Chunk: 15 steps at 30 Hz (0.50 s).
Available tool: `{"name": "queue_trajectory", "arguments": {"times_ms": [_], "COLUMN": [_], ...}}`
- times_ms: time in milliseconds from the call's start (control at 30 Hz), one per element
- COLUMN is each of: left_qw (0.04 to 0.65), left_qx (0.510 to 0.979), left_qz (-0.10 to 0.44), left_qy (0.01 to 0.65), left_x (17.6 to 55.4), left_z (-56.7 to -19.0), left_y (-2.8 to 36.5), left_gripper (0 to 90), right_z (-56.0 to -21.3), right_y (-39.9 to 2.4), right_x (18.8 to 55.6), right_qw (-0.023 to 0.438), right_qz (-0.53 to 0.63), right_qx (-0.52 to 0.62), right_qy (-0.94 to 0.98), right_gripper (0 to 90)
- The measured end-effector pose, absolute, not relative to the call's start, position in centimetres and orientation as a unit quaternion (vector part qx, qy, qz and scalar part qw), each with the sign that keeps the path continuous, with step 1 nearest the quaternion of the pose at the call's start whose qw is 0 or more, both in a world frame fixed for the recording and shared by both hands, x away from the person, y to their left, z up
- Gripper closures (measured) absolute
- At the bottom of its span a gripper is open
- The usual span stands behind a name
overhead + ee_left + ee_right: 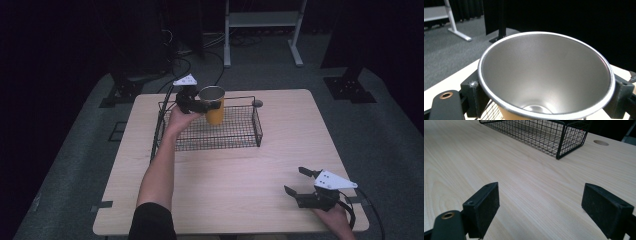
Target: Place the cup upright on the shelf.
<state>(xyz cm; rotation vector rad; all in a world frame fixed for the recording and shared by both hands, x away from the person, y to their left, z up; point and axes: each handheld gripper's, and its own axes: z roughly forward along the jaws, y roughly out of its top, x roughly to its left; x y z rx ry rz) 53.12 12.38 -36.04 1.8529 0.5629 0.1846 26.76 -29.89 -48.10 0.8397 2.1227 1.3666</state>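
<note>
Above centre in the high view, the left gripper (209,105) holds a yellow metal cup (214,107) upright over the wire basket (239,135), its fingers (472,96) clamped on both sides of the cup just under the rim. At lower right, the right gripper (296,181) rests near the desk (235,190) edge, fingers (484,203) spread wide and holding nothing.

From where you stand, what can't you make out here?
- Whether the cup touches the basket floor: high view, too small; left gripper view, the cup covers it.
- Cup's bottom: left gripper view, cut off by the lower edge.
- Room behind the table: too dark.
</note>
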Motion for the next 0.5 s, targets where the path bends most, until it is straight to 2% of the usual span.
{"name": "queue_trajectory", "arguments": {"times_ms": [500], "left_qw": [0.505], "left_qx": [0.821], "left_qz": [0.067], "left_qy": [0.259], "left_x": [54.0], "left_z": [-38.2], "left_y": [11.8], "left_gripper": [12.7], "right_z": [-48.1], "right_y": [-29.9], "right_x": [26.8], "right_qw": [0.236], "right_qz": [0.499], "right_qx": [0.309], "right_qy": [0.774], "right_gripper": [13.8]}}
